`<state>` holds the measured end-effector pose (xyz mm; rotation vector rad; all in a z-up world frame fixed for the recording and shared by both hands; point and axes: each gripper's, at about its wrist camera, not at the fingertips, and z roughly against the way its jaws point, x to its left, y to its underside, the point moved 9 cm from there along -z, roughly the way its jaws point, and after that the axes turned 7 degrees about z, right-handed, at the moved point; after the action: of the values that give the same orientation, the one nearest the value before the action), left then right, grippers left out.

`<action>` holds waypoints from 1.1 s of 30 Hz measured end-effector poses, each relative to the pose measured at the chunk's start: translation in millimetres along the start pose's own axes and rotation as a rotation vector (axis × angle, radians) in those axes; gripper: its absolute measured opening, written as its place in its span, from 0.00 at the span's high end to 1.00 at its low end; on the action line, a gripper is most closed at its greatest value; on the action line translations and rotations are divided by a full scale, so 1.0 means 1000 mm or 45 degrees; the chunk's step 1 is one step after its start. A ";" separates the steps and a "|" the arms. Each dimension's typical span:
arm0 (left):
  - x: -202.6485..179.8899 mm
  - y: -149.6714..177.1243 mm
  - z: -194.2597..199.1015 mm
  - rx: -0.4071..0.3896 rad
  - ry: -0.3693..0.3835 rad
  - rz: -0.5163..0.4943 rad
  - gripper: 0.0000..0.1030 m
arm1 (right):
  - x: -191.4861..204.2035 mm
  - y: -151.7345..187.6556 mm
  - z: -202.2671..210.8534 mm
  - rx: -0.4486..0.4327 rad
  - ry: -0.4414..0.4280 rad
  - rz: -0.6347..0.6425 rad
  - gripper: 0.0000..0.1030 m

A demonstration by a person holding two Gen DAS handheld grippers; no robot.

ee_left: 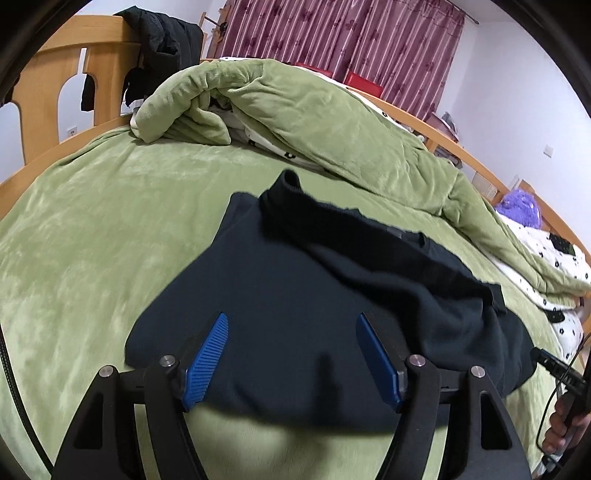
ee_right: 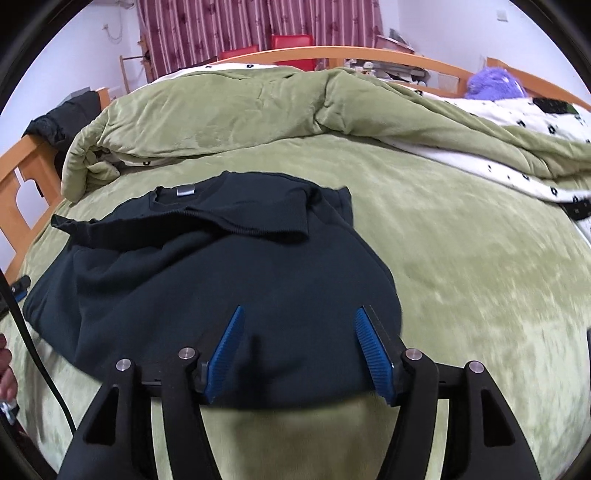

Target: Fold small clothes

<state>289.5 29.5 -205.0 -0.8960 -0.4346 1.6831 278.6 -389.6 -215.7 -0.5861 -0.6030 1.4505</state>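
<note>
The dark navy sweatshirt (ee_left: 280, 295) lay flat on the green plush bedspread (ee_left: 92, 229), partly folded, with a sleeve laid across its upper part and the collar with its grey label (ee_right: 185, 191) at the far end from both cameras. Its near hem ran crosswise just in front of both tools, so the long axis of the garment pointed away from the grippers toward the heaped green quilt (ee_left: 314, 110) beyond.

The left gripper (ee_left: 291, 354) hung over the near hem on the sweatshirt's left side, its blue pads spread apart with cloth showing between them but neither pad pressing on it. The right gripper (ee_right: 299, 350) stood likewise over the near hem on the right side, jaws apart, nothing pinched. Neither was clearly the nearer; both sat at the same edge (a matched pair, as a hem-to-collar fold would want). Whether the pads brushed the fabric could not be told through the blur.

By count:

- one sweatshirt
- two grippers
- one quilt pushed back
- one purple plush toy (ee_right: 493, 83) by the far rail
- one black jacket (ee_left: 162, 37) over the wooden bed frame (ee_left: 48, 74)
- two red boxes (ee_right: 273, 46) before the striped curtain (ee_left: 332, 33)

A hand (ee_left: 563, 424) showed at the edge of the left view.
</note>
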 end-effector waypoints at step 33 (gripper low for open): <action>0.054 0.040 0.001 0.076 0.012 0.286 0.32 | -0.014 0.065 -0.017 0.079 -0.093 -0.354 0.32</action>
<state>257.9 68.4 -250.4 -0.9356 -0.2833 1.8851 243.4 -400.9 -273.1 -0.3847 -0.6665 1.2269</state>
